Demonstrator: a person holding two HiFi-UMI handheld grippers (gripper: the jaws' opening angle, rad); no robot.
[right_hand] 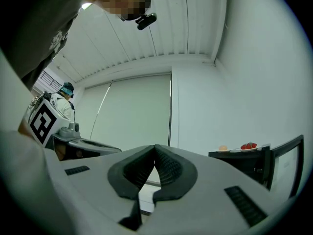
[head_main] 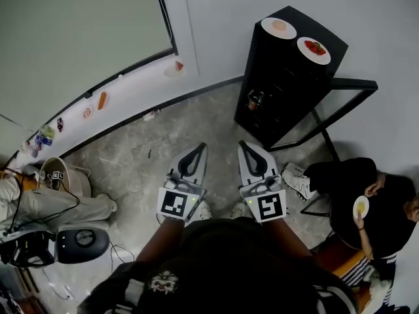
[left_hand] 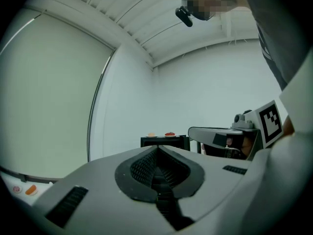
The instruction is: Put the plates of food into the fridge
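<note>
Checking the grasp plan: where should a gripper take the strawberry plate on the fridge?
Probably the thin near rim, coming in level from the front. The plate lies flat on the fridge top, and the strawberries are heaped mid-plate, which leaves the rim bare.

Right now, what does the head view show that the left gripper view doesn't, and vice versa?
Head view only: the open glass door of the black fridge, a small white plate of yellow food held by a seated person, and the grey marbled floor.
Left gripper view only: the white ribbed ceiling and the black head-mounted camera.
Both: the fridge, with a white plate of pale orange food and a white plate of red food on top of it, plus the left gripper and right gripper, both shut and empty.
</note>
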